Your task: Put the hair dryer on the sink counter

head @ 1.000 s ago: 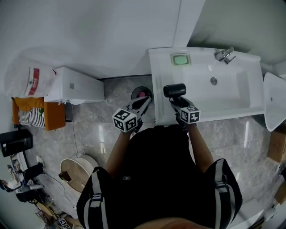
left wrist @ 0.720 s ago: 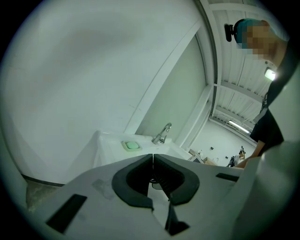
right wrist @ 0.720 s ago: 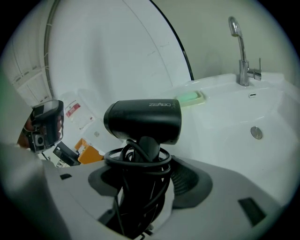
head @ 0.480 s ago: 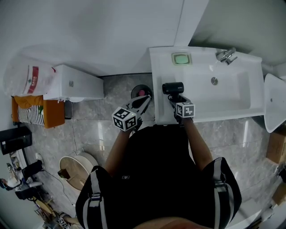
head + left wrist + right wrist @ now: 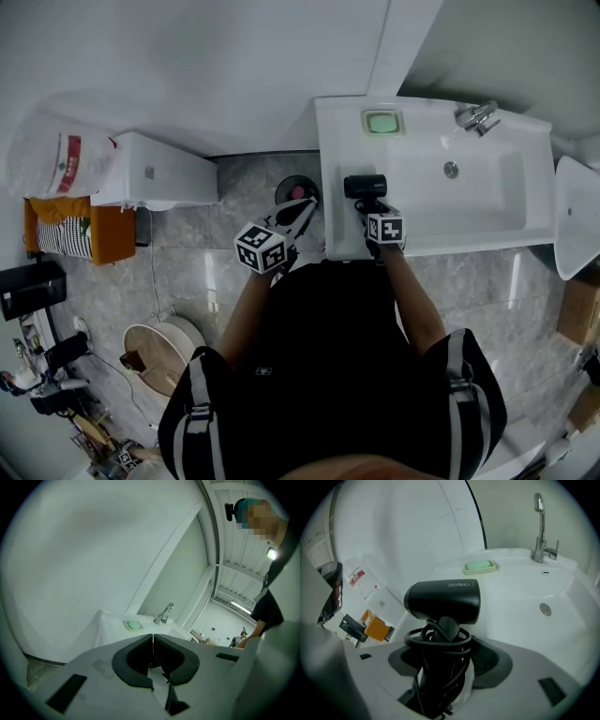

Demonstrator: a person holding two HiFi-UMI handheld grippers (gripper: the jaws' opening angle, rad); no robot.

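We stand in a small bathroom, with a white wall [image 5: 216,66] ahead and a grey marbled tile floor [image 5: 187,272] underfoot. At far left a plastic bag [image 5: 56,161] sits against a white cabinet [image 5: 157,176], and an orange box [image 5: 114,242] lies just below them in the head view.

Further right, our left gripper [image 5: 304,212] hangs over the floor, just beside the left edge of the worktop [image 5: 339,131]. In its own view its jaws meet tip to tip with nothing between them. A round dark object with a pink centre [image 5: 294,192] lies on the floor just past its tips.

The white worktop has a flat left strip with a green soap dish [image 5: 382,122] near the wall. To the right of the strip are the basin [image 5: 487,202] and, at the back, a chrome tap [image 5: 476,116].

The black hair dryer [image 5: 364,186] is over that left strip, between the soap dish and the front edge. We cannot tell whether it touches the surface. Our right gripper [image 5: 371,208] grips it by the handle, its jaws standing wide around the handle and the cord [image 5: 436,641] coiled about it.

The barrel lies level. Its long axis runs left to right, parallel with the back wall. The handle runs back from the barrel, at a right angle, into the gripper. We cannot tell which end of the barrel is the nozzle.
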